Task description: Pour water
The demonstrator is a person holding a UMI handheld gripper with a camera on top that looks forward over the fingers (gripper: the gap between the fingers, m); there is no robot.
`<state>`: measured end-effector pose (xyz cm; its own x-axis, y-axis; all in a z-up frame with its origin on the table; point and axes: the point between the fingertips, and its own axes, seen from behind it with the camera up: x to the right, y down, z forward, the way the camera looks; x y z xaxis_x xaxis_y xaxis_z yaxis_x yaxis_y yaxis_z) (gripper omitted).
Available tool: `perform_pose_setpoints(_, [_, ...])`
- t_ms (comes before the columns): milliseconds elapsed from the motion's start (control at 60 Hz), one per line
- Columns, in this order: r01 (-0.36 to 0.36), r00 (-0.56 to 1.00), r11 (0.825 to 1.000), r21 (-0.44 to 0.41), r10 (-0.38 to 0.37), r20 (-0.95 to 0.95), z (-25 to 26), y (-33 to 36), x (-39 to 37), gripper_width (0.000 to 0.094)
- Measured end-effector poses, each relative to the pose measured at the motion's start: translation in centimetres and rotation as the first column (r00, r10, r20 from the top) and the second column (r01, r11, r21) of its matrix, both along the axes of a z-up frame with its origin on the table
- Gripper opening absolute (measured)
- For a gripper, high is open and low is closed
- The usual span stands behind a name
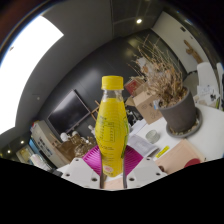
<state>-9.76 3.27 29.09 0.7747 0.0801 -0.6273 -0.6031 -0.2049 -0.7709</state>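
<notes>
Window [28, 55]: a broad bright pane off to my left, flat and glaring; it tells me I am tipped well back, looking up across the room and not down at a surface.

Desks [70, 115]: dark flat tops with small clutter behind and left of the bottle, well apart from me and no part of the pour.

Bottle [111, 125]: the task's thing, a clear plastic bottle of yellow drink, rounded shoulders, ribbed waist, a printed label. It stands upright between my fingers, lifted clear of any support I can see, so I judge I am carrying it toward a pour.

Cap [112, 83]: yellow, ridged, screwed on; as I read it, nothing comes out until that is off.

My gripper [110, 175]: closed narrow on the bottle's lower body, both sides pressing, which is why it hangs straight.

Pink pad [95, 162]: soft-looking and ribbed, flat against the bottle's left side; the right pad is hidden behind the plastic.

Papers [145, 143]: white and yellow sheets, thin and flat, just right of the bottle and lower.

Pot [182, 112]: a dark round planter, matte and heavy-looking, to the right and beyond.

Dried branches [160, 72]: pale, brittle, tangled twigs rising from that pot.

Receiving vessel: I cannot see one.
</notes>
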Motion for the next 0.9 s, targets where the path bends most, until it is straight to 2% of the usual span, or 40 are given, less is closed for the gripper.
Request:
perform_pose_setpoints(133, [0.107, 0.923, 0.994, 0.034, -0.112, 0.368, -0.4, -0.1, 7.4, 0.0256])
perform_pose_setpoints(233, [0.161, 0.839, 0.987, 0.004, -0.139, 0.527, -3.7, 0.0, 12.1, 0.0256])
perform_pose_setpoints(400, [0.195, 0.774, 0.976, -0.097, -0.093, 0.626, -12.6, -0.5, 16.1, 0.0256])
perform_pose_setpoints(483, [0.196, 0.767, 0.97, -0.145, -0.06, 0.639, -15.8, -1.6, 17.3, 0.0256])
perform_pose_setpoints(733, [0.22, 0.773, 0.948, -0.23, -0.026, 0.633, -23.6, -2.5, 18.0, 0.0263])
perform_pose_setpoints(767, [0.222, 0.769, 0.953, -0.205, -0.043, 0.638, -23.5, -2.6, 18.0, 0.0294])
perform_pose_setpoints(783, [0.221, 0.769, 0.955, -0.199, -0.045, 0.638, -23.5, -2.6, 17.9, 0.0347])
perform_pose_setpoints(900, [0.224, 0.77, 0.948, -0.228, -0.029, 0.637, -23.7, -2.8, 17.9, 0.0512])
